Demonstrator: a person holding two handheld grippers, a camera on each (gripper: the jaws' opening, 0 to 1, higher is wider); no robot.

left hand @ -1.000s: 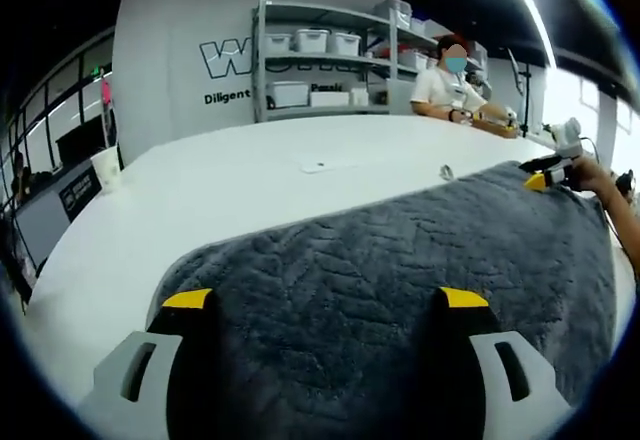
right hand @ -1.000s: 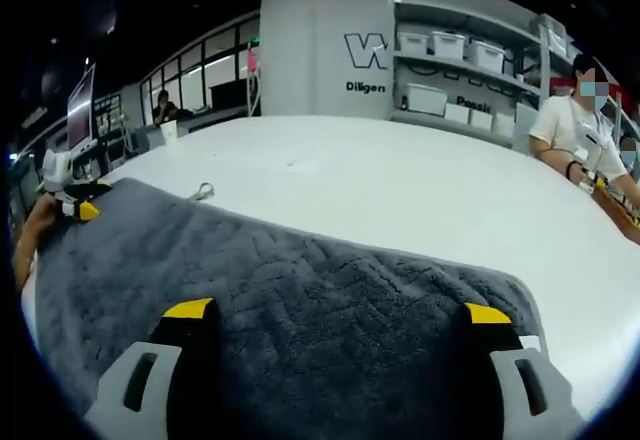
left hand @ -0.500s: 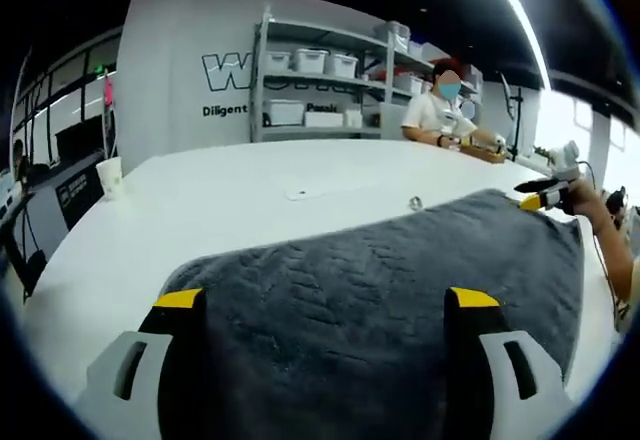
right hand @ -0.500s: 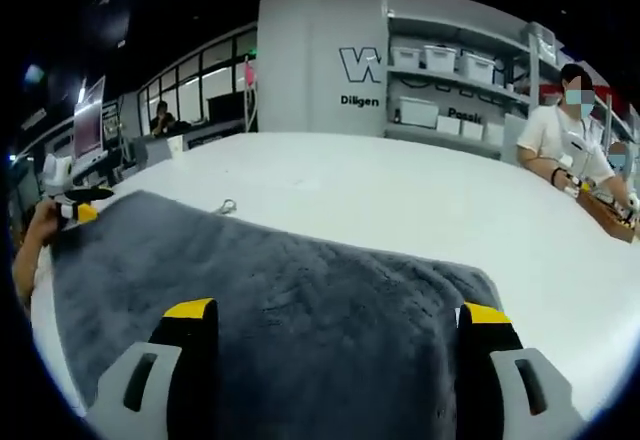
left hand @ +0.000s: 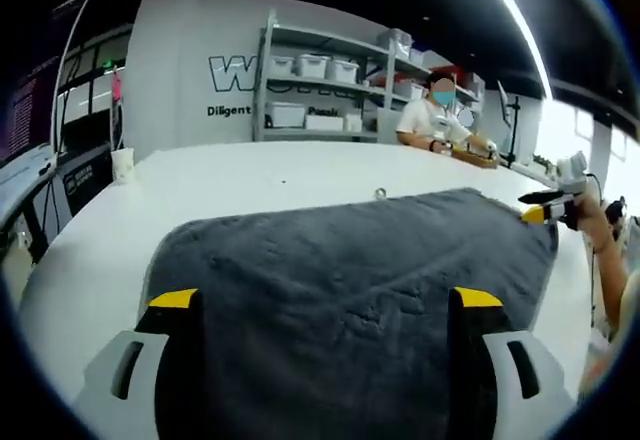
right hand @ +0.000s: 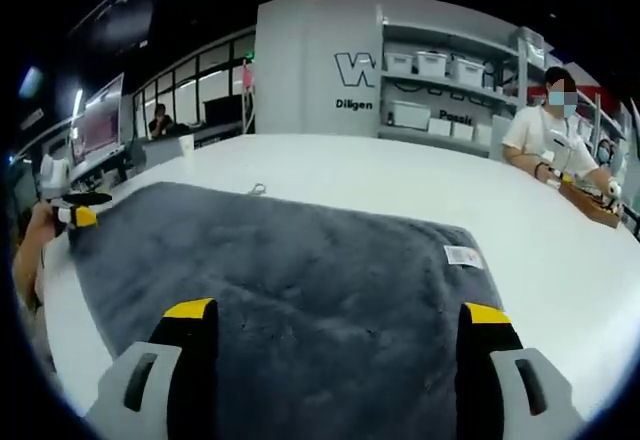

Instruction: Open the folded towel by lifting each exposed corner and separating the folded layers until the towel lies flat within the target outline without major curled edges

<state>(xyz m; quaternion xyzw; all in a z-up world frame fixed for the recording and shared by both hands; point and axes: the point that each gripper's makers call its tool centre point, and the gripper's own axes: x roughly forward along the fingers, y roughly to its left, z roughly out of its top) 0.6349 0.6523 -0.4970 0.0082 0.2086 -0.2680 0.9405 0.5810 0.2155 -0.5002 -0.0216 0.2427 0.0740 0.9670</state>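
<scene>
1. Two yellow-tipped jaws of the left tool (left hand: 325, 300) rise wide apart in the left gripper view, with the grey towel (left hand: 350, 260) spread between them and running under them; whether anything is pinched I cannot tell.
2. Same view: the towel lies on the white table (left hand: 250, 170), and the right tool (left hand: 540, 207), held by a hand (left hand: 590, 215), sits at the towel's far right corner.
3. Right gripper view: the right tool (right hand: 338, 312) has its jaws wide apart over the towel (right hand: 300, 270); its grip I cannot tell.
4. Same view: a white label (right hand: 461, 255) shows near the towel's right edge, and the left tool (right hand: 80, 210) is at its far left corner.
</scene>
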